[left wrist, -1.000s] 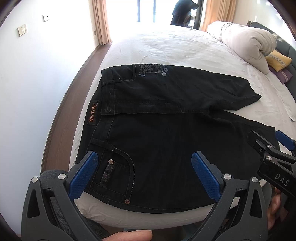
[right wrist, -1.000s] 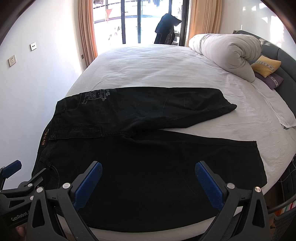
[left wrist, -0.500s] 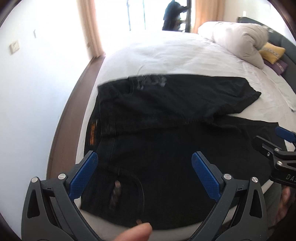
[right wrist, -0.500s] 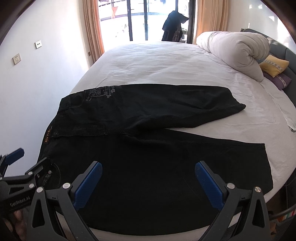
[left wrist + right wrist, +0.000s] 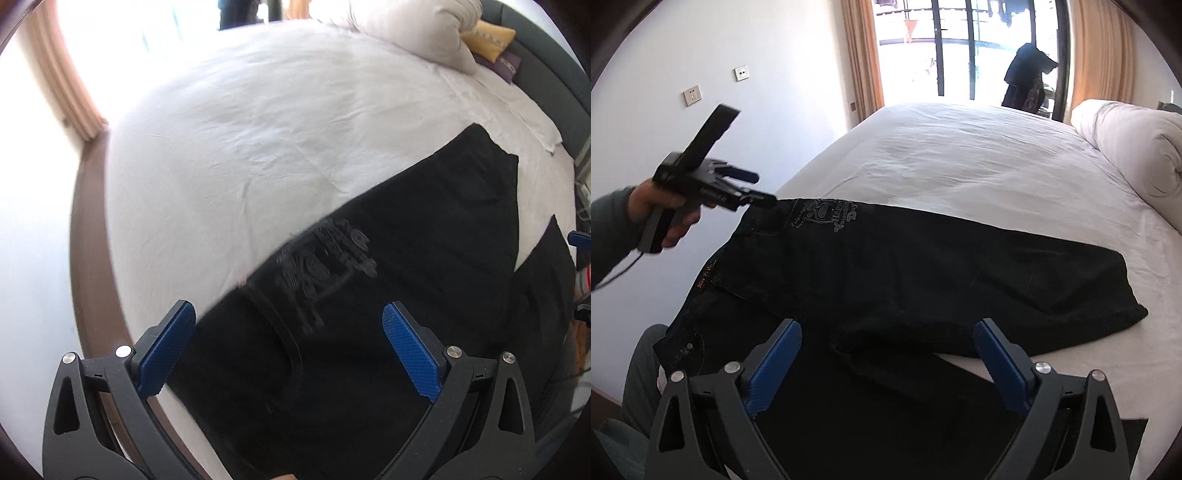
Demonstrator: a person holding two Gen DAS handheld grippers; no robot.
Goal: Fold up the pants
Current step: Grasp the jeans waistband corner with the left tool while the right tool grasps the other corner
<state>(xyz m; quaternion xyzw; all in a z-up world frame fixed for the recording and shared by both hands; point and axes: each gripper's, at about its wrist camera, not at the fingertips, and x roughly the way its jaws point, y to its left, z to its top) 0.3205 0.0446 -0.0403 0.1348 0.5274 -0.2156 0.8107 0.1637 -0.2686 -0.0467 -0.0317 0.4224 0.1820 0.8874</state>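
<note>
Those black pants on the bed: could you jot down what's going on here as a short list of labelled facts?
item: black pants, spread flat, legs apart in a V
surface: bed with a white sheet
print: grey design near the waistband's far corner
left gripper: fingers apart, at that far waistband corner; contact unclear
right gripper: open, above the crotch area, holding nothing
bedding: rolled white duvet at the head end
folding: not yet begun
</note>
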